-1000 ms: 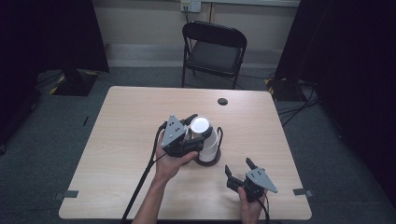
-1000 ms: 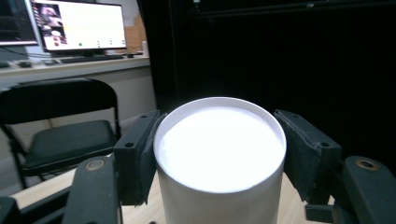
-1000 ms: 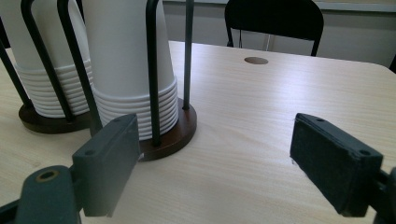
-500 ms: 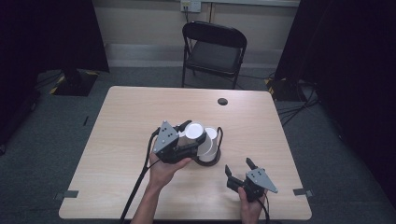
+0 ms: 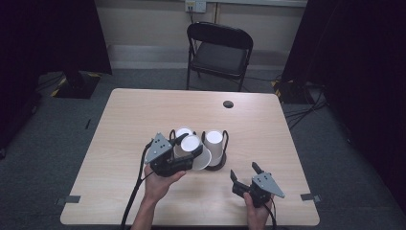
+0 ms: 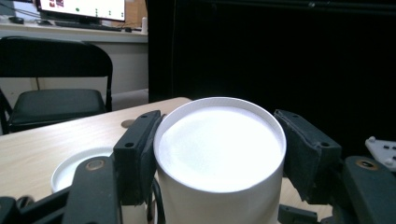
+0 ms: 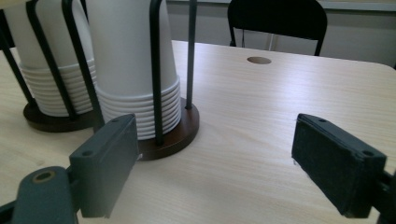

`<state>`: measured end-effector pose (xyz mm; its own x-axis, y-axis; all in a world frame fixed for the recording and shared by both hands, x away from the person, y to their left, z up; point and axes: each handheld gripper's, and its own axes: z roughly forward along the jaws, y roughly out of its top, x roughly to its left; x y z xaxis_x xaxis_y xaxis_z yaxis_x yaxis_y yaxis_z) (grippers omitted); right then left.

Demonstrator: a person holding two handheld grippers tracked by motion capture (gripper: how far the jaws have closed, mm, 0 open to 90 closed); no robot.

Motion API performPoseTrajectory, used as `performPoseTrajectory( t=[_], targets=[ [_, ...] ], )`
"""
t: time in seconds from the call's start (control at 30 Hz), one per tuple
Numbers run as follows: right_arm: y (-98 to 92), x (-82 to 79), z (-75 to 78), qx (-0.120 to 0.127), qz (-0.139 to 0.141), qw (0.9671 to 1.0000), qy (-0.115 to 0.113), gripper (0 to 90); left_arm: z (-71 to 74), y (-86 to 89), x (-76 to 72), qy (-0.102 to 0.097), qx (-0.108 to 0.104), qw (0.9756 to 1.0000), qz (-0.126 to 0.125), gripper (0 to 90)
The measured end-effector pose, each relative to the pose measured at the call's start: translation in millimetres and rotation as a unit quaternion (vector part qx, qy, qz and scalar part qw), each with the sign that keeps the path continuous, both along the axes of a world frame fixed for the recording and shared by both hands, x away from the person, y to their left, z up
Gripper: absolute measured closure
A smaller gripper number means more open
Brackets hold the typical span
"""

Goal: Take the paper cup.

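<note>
My left gripper [image 5: 189,149] is shut on a white paper cup [image 5: 195,149], held upside down and tilted above the table, just left of the stacks. In the left gripper view the cup [image 6: 219,154] sits bottom-up between the two black pads. Two stacks of upside-down white cups stand in black wire holders on round dark bases: the left stack [image 5: 183,132] and the right stack [image 5: 214,143]. My right gripper [image 5: 244,170] stands open near the front right of the table, nothing between its jaws. In its own view the gripper [image 7: 219,140] faces the nearer stack [image 7: 133,60] and its base [image 7: 175,133].
The light wooden table [image 5: 119,120] has a round cable hole [image 5: 228,104] near its far edge. A black folding chair [image 5: 220,50] stands behind the table. The left gripper's cable [image 5: 134,196] trails off the front edge. Dark curtains hang on both sides.
My left gripper has carried the white cup from above the right stack leftward and toward the person, tilting it. The right gripper has stayed still and open.
</note>
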<state>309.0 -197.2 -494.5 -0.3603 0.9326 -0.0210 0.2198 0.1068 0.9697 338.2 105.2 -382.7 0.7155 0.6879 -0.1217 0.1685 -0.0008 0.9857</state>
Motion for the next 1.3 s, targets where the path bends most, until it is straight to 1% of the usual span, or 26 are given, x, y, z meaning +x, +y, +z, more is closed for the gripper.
performPoseTrajectory(
  t=[0.2, 0.27, 0.37, 0.4, 0.47, 0.53, 0.57, 0.6, 0.63, 0.67, 0.7, 0.73, 0.77, 0.8, 0.83, 0.87, 0.9, 0.93, 0.97, 1.0, 1.03, 1.1, 1.13, 1.17, 1.2, 1.3],
  targets=[
    [2.7, 0.2, 0.1, -0.009, 0.015, 0.9998, 0.002, 13.4, -4.9, 2.3, -5.2, 0.003, 0.007, 1.0000, -0.004, 34.7],
    [2.1, -1.0, 0.0, -0.001, 0.026, 0.9997, -0.002, 13.4, -6.8, 3.8, -7.2, 0.004, 0.003, 1.0000, -0.007, 34.7],
    [2.7, -2.9, -0.3, -0.002, 0.027, 0.9996, -0.013, 13.4, -9.6, 5.7, -9.9, 0.010, 0.003, 0.9999, -0.007, 34.7],
    [4.5, -4.8, -0.6, -0.002, 0.029, 0.9993, -0.022, 14.9, -11.8, 7.0, -10.5, 0.014, 0.001, 0.9999, -0.006, 34.8],
    [5.6, -5.6, -0.6, -0.003, 0.034, 0.9991, -0.024, 16.2, -13.3, 7.7, -11.1, 0.018, 0.001, 0.9998, -0.006, 34.8],
    [9.1, -6.7, -0.9, 0.000, 0.048, 0.9985, -0.028, 21.3, -17.1, 8.5, -12.4, 0.023, -0.003, 0.9997, -0.003, 34.7],
    [11.4, -7.7, -0.9, 0.001, 0.055, 0.9980, -0.030, 25.7, -19.1, 8.9, -12.8, 0.022, 0.001, 0.9997, 0.001, 34.7],
    [17.0, -9.7, -1.2, 0.000, 0.071, 0.9967, -0.038, 28.0, -21.1, 9.5, -13.6, 0.027, 0.001, 0.9996, 0.001, 34.8],
    [17.0, -9.7, -1.2, 0.000, 0.071, 0.9967, -0.038, 28.0, -23.2, 10.4, -13.8, 0.031, -0.004, 0.9995, -0.003, 34.8],
    [24.6, -11.8, -1.2, -0.010, 0.091, 0.9950, -0.040, 31.9, -25.7, 11.2, -14.4, 0.035, -0.004, 0.9994, -0.001, 34.8],
    [24.6, -11.8, -1.2, -0.010, 0.091, 0.9950, -0.040, 31.9, -27.0, 11.7, -14.3, 0.036, -0.004, 0.9993, 0.001, 34.8],
    [29.8, -13.1, -1.3, -0.014, 0.108, 0.9931, -0.044, 34.9, -30.3, 13.1, -14.7, 0.045, -0.007, 0.9990, 0.006, 34.7],
    [29.8, -13.1, -1.3, -0.014, 0.108, 0.9931, -0.044, 34.9, -30.3, 13.1, -14.7, 0.045, -0.007, 0.9990, 0.006, 34.7],
    [32.7, -13.5, -1.3, -0.013, 0.114, 0.9922, -0.047, 36.0, -31.8, 14.2, -14.8, 0.049, -0.009, 0.9986, 0.015, 34.7],
    [35.1, -14.2, -1.1, -0.012, 0.120, 0.9916, -0.049, 37.4, -33.4, 15.2, -14.9, 0.056, -0.017, 0.9981, 0.021, 34.7],
    [39.6, -15.4, -1.0, -0.012, 0.134, 0.9895, -0.053, 41.5, -36.3, 18.7, -15.4, 0.064, -0.024, 0.9974, 0.026, 34.7],
    [39.6, -15.4, -1.0, -0.012, 0.134, 0.9895, -0.053, 41.5, -36.3, 18.7, -15.4, 0.064, -0.024, 0.9974, 0.026, 34.7],
    [44.2, -16.4, -0.8, -0.016, 0.148, 0.9873, -0.056, 44.0, -38.3, 21.0, -16.5, 0.070, -0.032, 0.9966, 0.028, 34.7],
    [44.2, -16.4, -0.8, -0.016, 0.148, 0.9873, -0.056, 44.0, -38.3, 21.0, -16.5, 0.070, -0.032, 0.9966, 0.028, 34.7],
    [48.6, -17.5, -0.5, -0.019, 0.161, 0.9850, -0.060, 47.6, -39.4, 23.6, -17.5, 0.077, -0.042, 0.9959, 0.022, 34.7],
    [50.7, -18.0, -0.4, -0.020, 0.169, 0.9834, -0.062, 47.9, -39.4, 23.6, -17.5, 0.077, -0.042, 0.9959, 0.022, 34.7],
    [55.1, -19.4, -0.1, -0.025, 0.184, 0.9803, -0.067, 48.2, -40.2, 25.2, -18.6, 0.088, -0.055, 0.9944, 0.016, 34.7],
    [55.1, -19.4, -0.1, -0.025, 0.184, 0.9803, -0.067, 48.2, -40.2, 25.2, -18.6, 0.088, -0.055, 0.9944, 0.016, 34.7],
    [57.1, -19.7, 0.0, -0.030, 0.192, 0.9783, -0.072, 48.1, -40.6, 25.8, -18.7, 0.092, -0.059, 0.9939, 0.013, 34.7],
    [61.2, -20.5, -0.2, -0.034, 0.201, 0.9763, -0.074, 47.5, -41.6, 26.0, -19.0, 0.100, -0.067, 0.9926, 0.013, 34.7],
    [65.2, -19.8, -1.6, -0.039, 0.211, 0.9736, -0.077, 48.1, -42.8, 26.8, -19.4, 0.111, -0.082, 0.9903, 0.009, 34.6]
  ],
)
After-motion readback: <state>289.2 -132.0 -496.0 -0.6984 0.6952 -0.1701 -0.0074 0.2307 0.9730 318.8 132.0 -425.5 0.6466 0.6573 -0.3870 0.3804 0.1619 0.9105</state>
